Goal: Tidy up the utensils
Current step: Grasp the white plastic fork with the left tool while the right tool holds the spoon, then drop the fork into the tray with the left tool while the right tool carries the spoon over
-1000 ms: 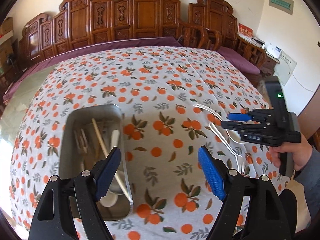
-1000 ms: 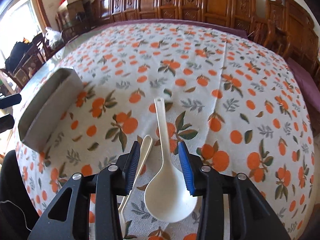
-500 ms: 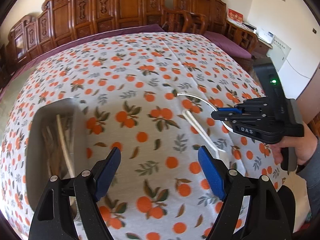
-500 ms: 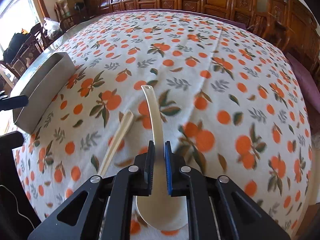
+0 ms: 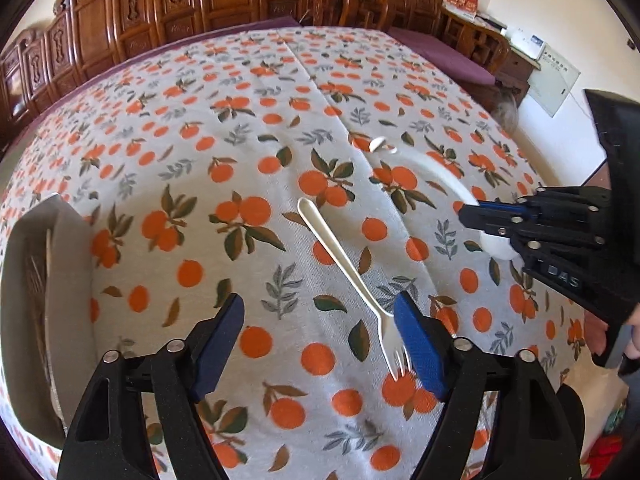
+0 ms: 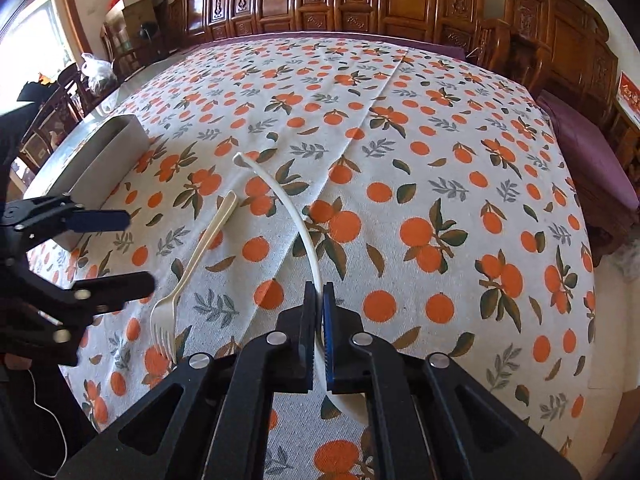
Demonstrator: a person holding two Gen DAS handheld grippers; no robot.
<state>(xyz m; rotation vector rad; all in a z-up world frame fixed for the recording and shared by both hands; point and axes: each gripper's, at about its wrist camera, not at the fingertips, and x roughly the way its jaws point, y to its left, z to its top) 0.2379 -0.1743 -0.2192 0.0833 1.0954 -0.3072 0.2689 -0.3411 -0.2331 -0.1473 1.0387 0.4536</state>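
Note:
A white plastic spoon is clamped at its handle in my shut right gripper, bowl hidden under the jaws; it also shows in the left wrist view, lifted off the cloth, with the right gripper at the right. A cream plastic fork lies on the orange-print tablecloth, tines near my open, empty left gripper, close to its right finger. The fork lies left of the spoon in the right wrist view, next to the left gripper. A metal tray with utensils sits at the far left.
The tray shows side-on at the table's left in the right wrist view. Carved wooden chairs ring the far side of the table. A purple cushioned bench stands to the right. The table edge drops off at the right.
My left gripper has swung right from over the tray to the fork. My right gripper closed on the spoon handle and has lifted it off the cloth.

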